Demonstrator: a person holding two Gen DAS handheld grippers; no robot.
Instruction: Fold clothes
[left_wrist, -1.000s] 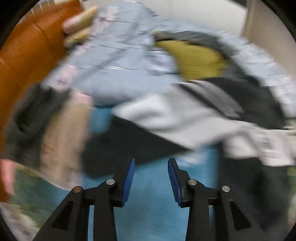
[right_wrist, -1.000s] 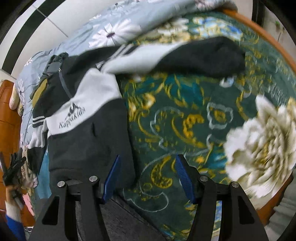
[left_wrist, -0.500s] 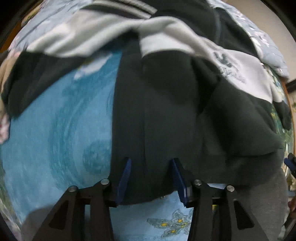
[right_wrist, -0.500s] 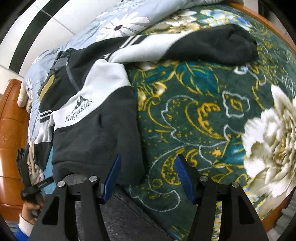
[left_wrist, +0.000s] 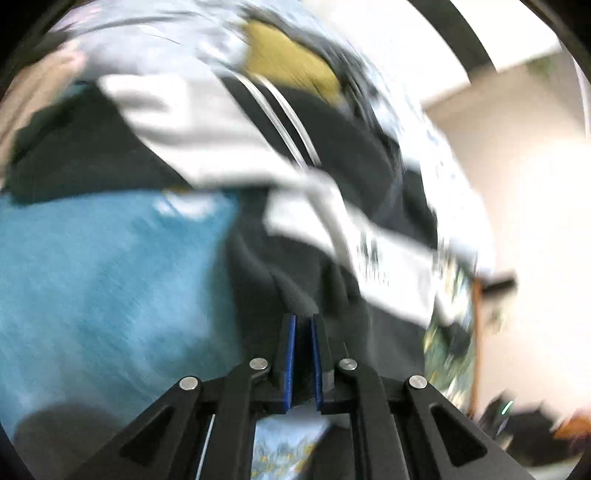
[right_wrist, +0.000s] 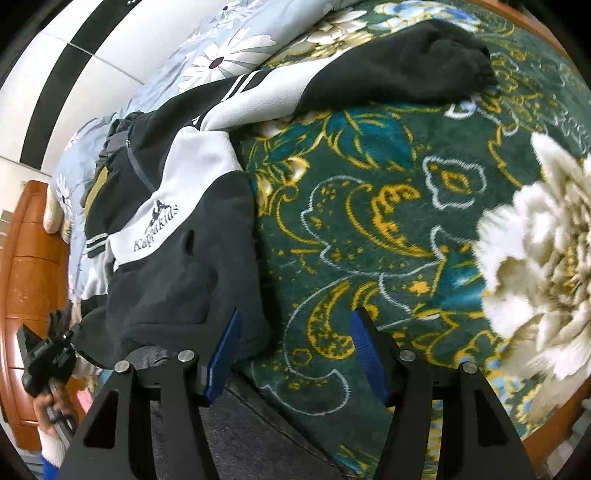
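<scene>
Left gripper (left_wrist: 303, 325) is clamped on the dark lower hem of the jacket (left_wrist: 295, 266); I see a fold of black fleece pinched between its blue pads (left_wrist: 290, 354), the jaws nearly together. My left wrist view is badly smeared, so detail is poor there.

Right gripper (right_wrist: 295, 332) hangs with its jaws apart and nothing between them. Its left finger sits just over the jacket's hem corner (right_wrist: 236, 332); its right finger is over bare blanket (right_wrist: 369, 221). I cannot tell whether either pad touches the fabric.

Jacket: black and white fleece, chest lettering (right_wrist: 157, 229) readable in the right wrist view. It lies spread flat on the dark green floral blanket, which covers the bed. Long axis runs from the hem, nearest both grippers, away toward the collar (right_wrist: 122, 136) at the upper left of the right wrist view. Collar end points at the pale daisy-print bedding (right_wrist: 229, 55) and the wall beyond. One sleeve (right_wrist: 388, 70) stretches out to the right, roughly crosswise to the body, black cuff at the far end. The other sleeve, white then black, shows in the left wrist view, reaching left over a blue patch of blanket (left_wrist: 103, 280).

Wooden bed frame (right_wrist: 29, 258) runs along the left. My left hand (right_wrist: 51, 402) shows at the lower left of the right wrist view, holding its gripper at the hem's far corner.
</scene>
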